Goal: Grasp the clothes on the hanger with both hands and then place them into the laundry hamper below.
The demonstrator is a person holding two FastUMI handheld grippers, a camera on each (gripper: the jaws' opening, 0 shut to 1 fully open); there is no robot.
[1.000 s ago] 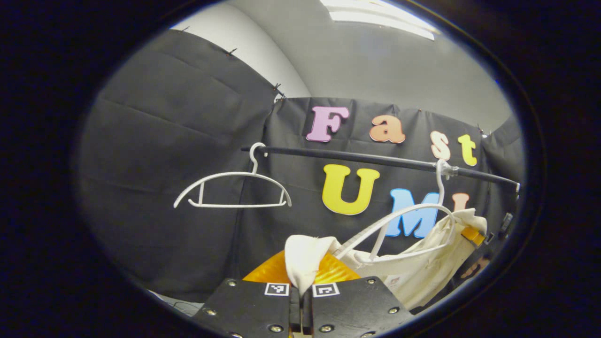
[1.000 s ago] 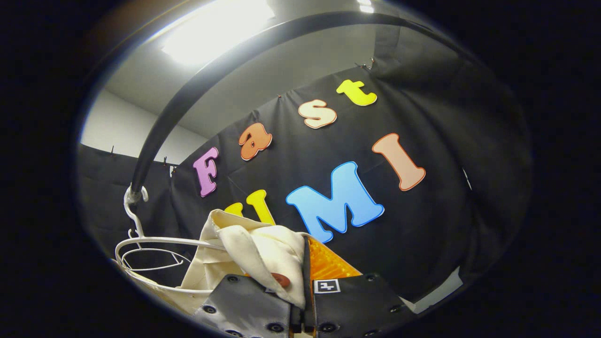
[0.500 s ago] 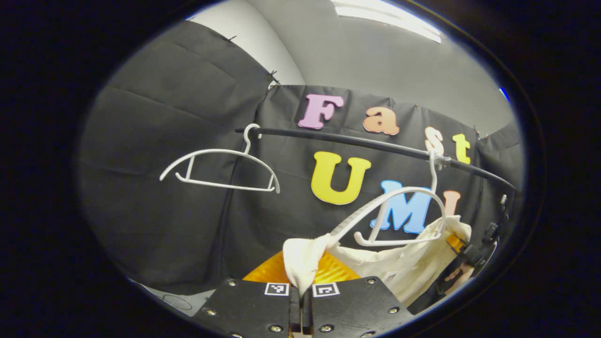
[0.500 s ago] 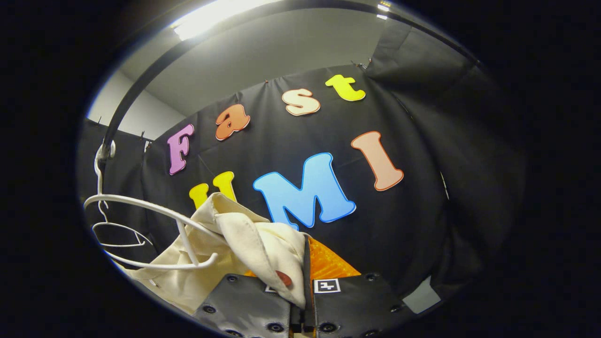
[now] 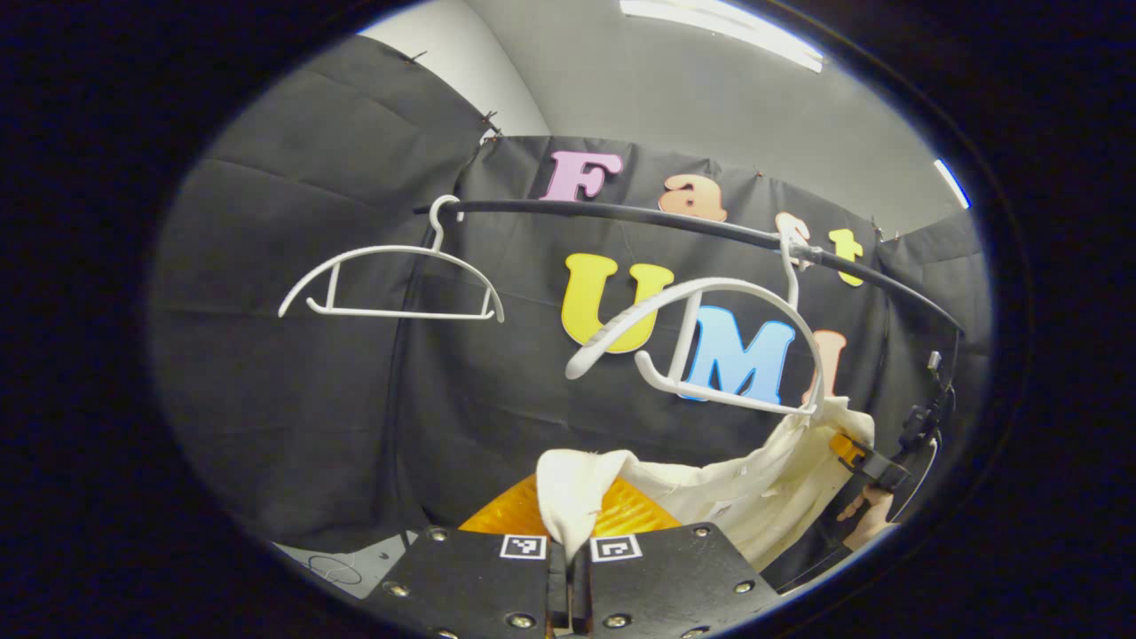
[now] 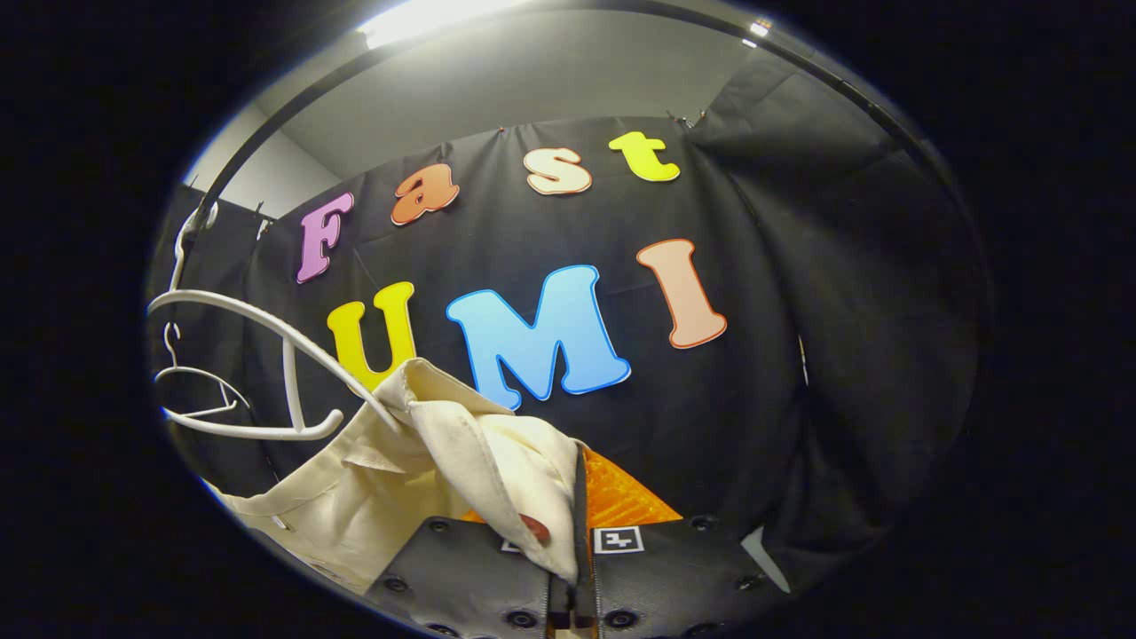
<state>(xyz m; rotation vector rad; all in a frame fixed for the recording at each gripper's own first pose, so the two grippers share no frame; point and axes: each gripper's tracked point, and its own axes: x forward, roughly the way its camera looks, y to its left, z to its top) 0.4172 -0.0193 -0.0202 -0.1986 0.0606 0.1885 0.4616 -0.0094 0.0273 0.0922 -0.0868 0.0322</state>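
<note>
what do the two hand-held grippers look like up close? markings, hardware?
Left hand-held gripper: two flat plates with round screw heads, each carrying a small square black-and-white tag at its top inner corner, a ribbed orange part behind. Right hand-held gripper: similar screwed plates, one tag plainly visible, the same ribbed orange piece behind.

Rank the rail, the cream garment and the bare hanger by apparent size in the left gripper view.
1. Rail, longest.
2. Cream garment and bare hanger: similar extent, and the garment hangs nearer the camera, so unranked.

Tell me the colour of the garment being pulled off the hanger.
Cream, off-white garment; clearest in the right gripper view.
</note>
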